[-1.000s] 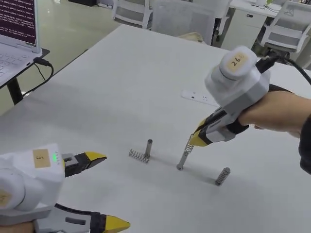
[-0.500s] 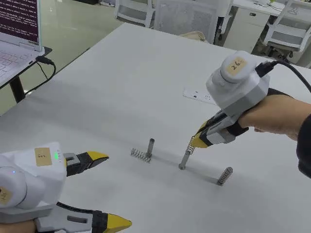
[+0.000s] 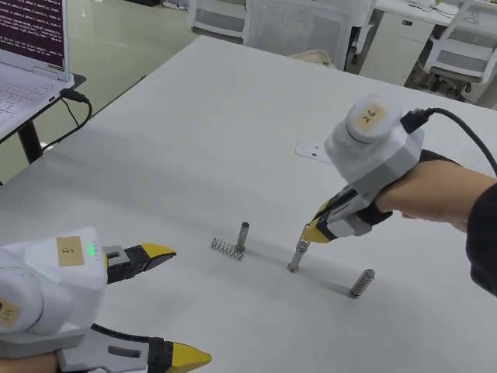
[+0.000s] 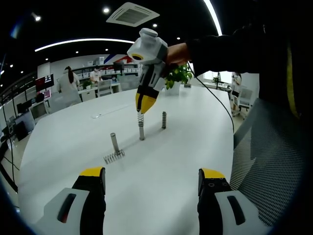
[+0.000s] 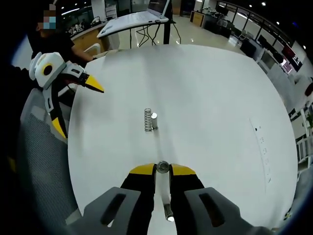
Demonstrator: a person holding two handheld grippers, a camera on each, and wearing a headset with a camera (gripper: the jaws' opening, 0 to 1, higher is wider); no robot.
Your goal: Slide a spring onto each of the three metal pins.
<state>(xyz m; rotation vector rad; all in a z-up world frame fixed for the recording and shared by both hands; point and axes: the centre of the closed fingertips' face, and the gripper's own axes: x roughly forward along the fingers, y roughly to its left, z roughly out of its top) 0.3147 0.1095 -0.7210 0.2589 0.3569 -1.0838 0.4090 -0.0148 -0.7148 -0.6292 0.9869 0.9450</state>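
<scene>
At the middle grey metal pin (image 3: pixel 294 263), my right gripper (image 3: pixel 317 231) clamps a coiled steel spring (image 3: pixel 302 246); second pin (image 3: pixel 362 283) appears done; third pin (image 3: pixel 244 233) bare; left gripper (image 3: pixel 190 304) gapes.

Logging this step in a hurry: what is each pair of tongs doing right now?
Left tongs: open, holding nothing.
Right tongs: closed on a spring at the top of the middle pin.

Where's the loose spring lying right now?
Head view: the loose spring lies flat on the table, at the foot of the leftmost pin, left of the right tongs.
</scene>
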